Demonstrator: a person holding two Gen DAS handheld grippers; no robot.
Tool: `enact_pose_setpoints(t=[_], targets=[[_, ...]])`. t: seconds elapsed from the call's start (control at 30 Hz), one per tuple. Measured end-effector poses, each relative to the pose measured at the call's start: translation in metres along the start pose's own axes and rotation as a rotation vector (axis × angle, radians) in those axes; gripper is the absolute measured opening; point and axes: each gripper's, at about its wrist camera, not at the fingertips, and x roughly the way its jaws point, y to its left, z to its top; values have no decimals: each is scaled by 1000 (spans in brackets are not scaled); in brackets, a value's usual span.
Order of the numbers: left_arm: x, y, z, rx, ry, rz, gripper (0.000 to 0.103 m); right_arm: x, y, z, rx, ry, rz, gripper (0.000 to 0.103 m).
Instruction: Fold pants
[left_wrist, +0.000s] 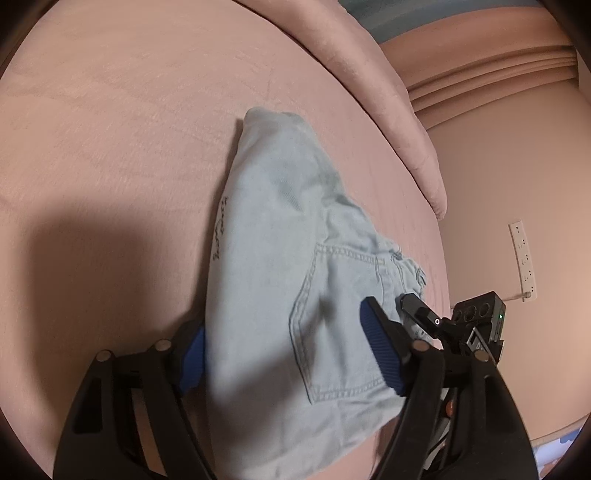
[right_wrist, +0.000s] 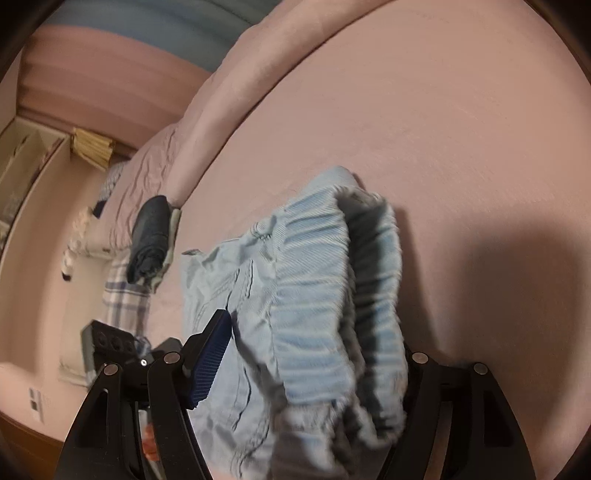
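Pale blue denim fills the space between your fingers: the pants (left_wrist: 291, 280) drape across the left gripper (left_wrist: 288, 350), whose jaws stand wide apart with cloth between the blue pads (left_wrist: 382, 354). Your right gripper (right_wrist: 306, 373) is spread too, the gathered waistband (right_wrist: 332, 295) bunched between its fingers. Beyond both lies the pink bedspread (left_wrist: 129, 129), and left of your right gripper a dark folded garment (right_wrist: 149, 236).

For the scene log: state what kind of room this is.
Most likely a bedroom: the light blue pants lie on a pink-sheeted bed, with a rolled duvet along its edge and folded dark clothes nearby.
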Motion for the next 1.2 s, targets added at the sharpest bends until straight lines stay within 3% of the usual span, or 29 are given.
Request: enact_pose_setpoints(t=[0.1, 0.27, 0.37, 0.6, 1.2], targets=[[1, 3, 3, -14, -4, 26, 44, 1, 3, 2, -25, -6, -23, 71], [-3, 4, 2, -49, -6, 13, 39, -5, 13, 1, -62, -18, -65, 63], [-7, -3, 1, -14, -18, 29, 29, -12, 26, 1, -95, -47, -69, 54], [-23, -25, 7, 50, -53, 25, 29, -22, 59, 7, -181, -86, -54, 47], [-65, -19, 49, 95, -140, 58, 29, 8, 121, 45, -287, -101, 15, 46]])
